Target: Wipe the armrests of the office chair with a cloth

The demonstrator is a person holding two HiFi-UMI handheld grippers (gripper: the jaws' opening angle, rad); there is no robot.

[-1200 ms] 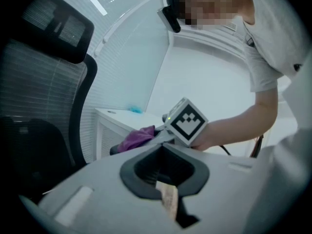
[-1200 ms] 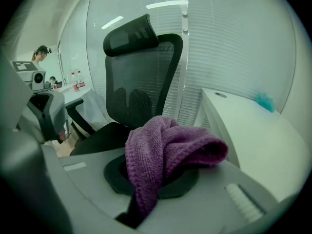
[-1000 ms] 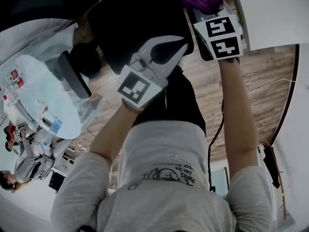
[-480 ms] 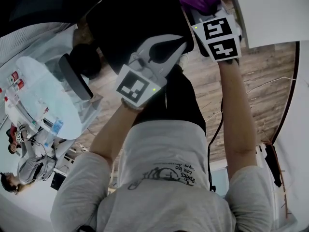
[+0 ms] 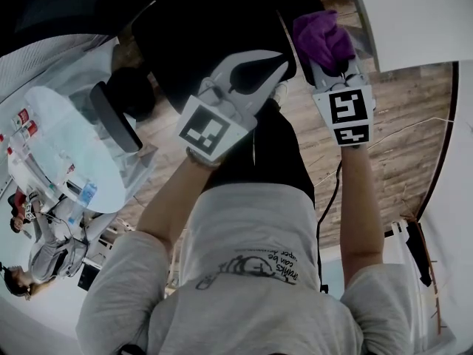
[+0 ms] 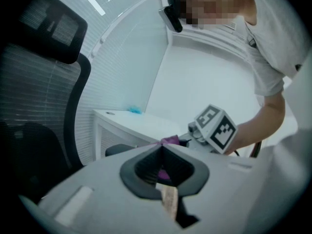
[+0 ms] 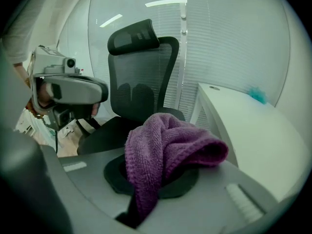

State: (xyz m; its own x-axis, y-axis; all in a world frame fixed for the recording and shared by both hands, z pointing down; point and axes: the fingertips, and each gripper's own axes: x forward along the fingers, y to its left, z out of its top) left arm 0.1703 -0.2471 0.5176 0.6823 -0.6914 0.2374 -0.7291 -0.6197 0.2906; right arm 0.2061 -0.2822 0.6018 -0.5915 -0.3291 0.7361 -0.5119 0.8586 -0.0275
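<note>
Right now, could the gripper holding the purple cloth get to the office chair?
Probably yes. The right gripper, shut on the purple cloth, faces the office chair with nothing showing between them; the white desk sits off to one side.

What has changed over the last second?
The right gripper, shut on the purple cloth, has drawn back toward the person, moving down the head view. The left gripper, shut, and the office chair stayed where they were.
</note>
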